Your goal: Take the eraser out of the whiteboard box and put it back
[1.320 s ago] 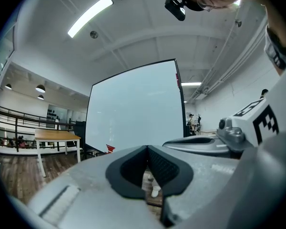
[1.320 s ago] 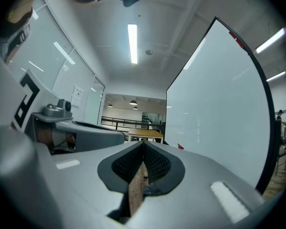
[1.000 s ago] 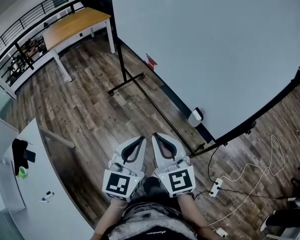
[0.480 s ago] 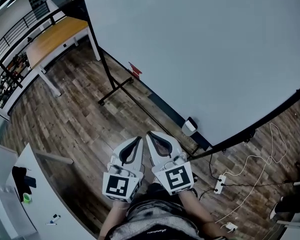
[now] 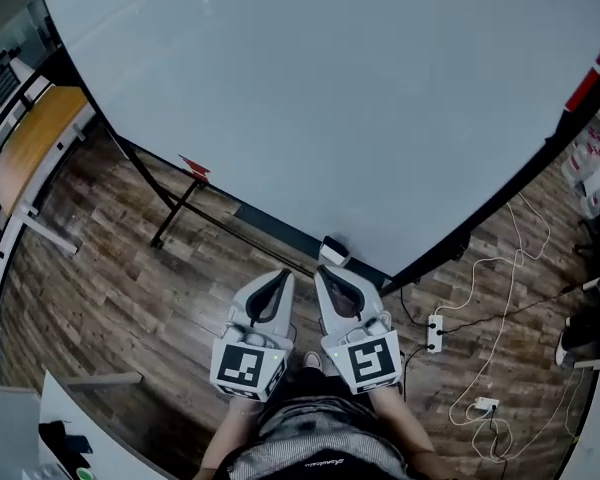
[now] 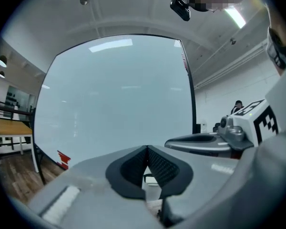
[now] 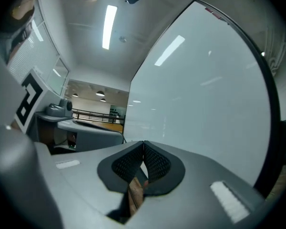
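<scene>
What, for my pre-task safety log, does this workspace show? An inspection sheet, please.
Surface: wood-plank floor under a standing whiteboard.
Job's things: white whiteboard box at the board's lower edge, just ahead of the grippers; eraser not made out.
Clutter: small red piece at the board's lower edge, to the left.
Grippers: left gripper and right gripper side by side, both shut, nothing held.
Cables: power strip and loose white cables on the floor at right.
Surroundings: wooden table far left.
</scene>
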`<act>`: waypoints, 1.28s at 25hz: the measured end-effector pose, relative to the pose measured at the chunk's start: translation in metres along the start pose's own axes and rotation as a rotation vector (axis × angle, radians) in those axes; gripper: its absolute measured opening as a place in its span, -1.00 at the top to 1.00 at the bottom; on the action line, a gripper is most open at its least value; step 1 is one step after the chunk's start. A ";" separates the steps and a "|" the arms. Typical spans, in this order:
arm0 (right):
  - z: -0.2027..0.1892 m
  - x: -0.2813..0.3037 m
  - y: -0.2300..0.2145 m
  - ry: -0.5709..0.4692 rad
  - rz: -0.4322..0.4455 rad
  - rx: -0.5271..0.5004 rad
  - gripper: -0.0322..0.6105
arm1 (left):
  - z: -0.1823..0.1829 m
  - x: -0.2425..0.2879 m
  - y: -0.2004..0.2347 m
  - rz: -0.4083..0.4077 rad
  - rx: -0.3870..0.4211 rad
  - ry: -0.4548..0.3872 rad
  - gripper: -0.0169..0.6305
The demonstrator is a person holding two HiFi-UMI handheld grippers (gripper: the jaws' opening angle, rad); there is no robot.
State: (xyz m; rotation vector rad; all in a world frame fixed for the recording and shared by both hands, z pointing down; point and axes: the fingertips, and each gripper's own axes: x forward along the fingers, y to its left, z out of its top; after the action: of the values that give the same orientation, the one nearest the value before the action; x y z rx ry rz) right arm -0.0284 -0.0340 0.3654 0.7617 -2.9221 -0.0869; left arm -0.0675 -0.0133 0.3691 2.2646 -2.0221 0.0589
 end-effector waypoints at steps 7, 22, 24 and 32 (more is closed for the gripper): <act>0.000 0.019 -0.047 -0.007 -0.268 0.061 0.89 | 0.018 0.061 0.008 -0.287 0.092 0.002 0.94; -0.014 0.042 -0.082 0.065 -0.626 0.086 0.89 | 0.010 0.114 0.009 -0.662 0.082 0.053 0.94; -0.016 0.043 -0.081 0.064 -0.649 0.093 0.89 | 0.006 0.113 0.011 -0.694 0.106 0.050 0.94; -0.040 0.039 -0.082 0.098 -0.720 0.124 0.86 | -0.014 0.115 0.014 -0.751 0.100 0.079 0.94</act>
State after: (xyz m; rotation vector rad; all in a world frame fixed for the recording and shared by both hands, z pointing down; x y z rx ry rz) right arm -0.0177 -0.1259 0.4020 1.7366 -2.4301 0.0671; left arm -0.0673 -0.1273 0.3946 2.8612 -1.0431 0.1834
